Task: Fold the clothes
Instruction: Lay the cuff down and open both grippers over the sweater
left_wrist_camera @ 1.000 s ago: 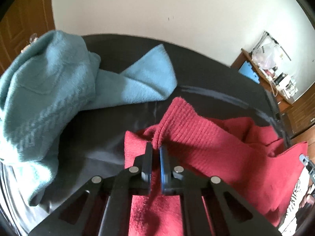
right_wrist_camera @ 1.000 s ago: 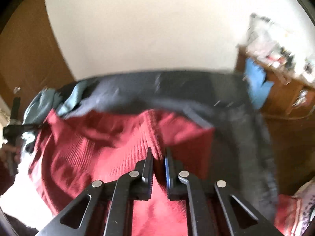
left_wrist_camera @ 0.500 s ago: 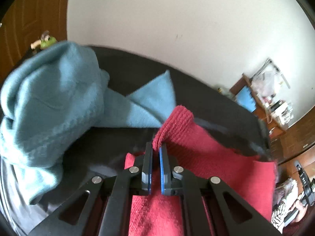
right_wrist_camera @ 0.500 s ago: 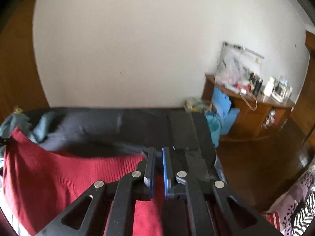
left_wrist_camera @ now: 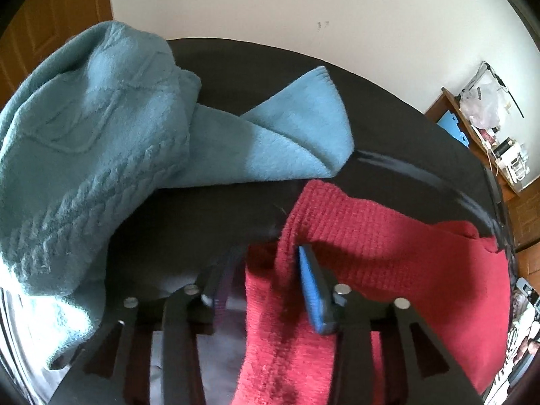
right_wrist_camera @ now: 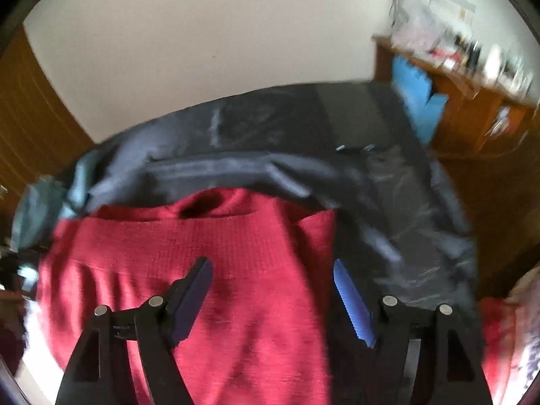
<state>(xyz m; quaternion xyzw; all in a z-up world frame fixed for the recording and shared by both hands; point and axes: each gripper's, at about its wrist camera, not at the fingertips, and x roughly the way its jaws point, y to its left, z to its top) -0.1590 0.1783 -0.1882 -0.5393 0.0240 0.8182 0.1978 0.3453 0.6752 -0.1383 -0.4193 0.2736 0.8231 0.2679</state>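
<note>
A red knit sweater (left_wrist_camera: 388, 253) lies on the dark covered table (left_wrist_camera: 216, 222), low and to the right in the left wrist view. My left gripper (left_wrist_camera: 268, 251) is opening; a raised edge of the red sweater stands between its fingers, beside the blue pad (left_wrist_camera: 312, 290), and is not pinched. In the blurred right wrist view the red sweater (right_wrist_camera: 209, 236) spreads flat under my right gripper (right_wrist_camera: 270, 265), whose jaws are opening wide over it and grip nothing. A teal knit sweater (left_wrist_camera: 87, 141) is heaped at the left.
The dark table (right_wrist_camera: 270, 128) runs back to a white wall. A wooden shelf unit (left_wrist_camera: 489, 148) with clutter and a blue item (left_wrist_camera: 452, 128) stands at the right. A wooden door (left_wrist_camera: 50, 33) is at the left. The cabinet (right_wrist_camera: 472, 108) stands right of the table.
Both grippers were shut on the red sweater and now stand apart. The sweater has come down onto the table, and both cameras have dipped toward it.
</note>
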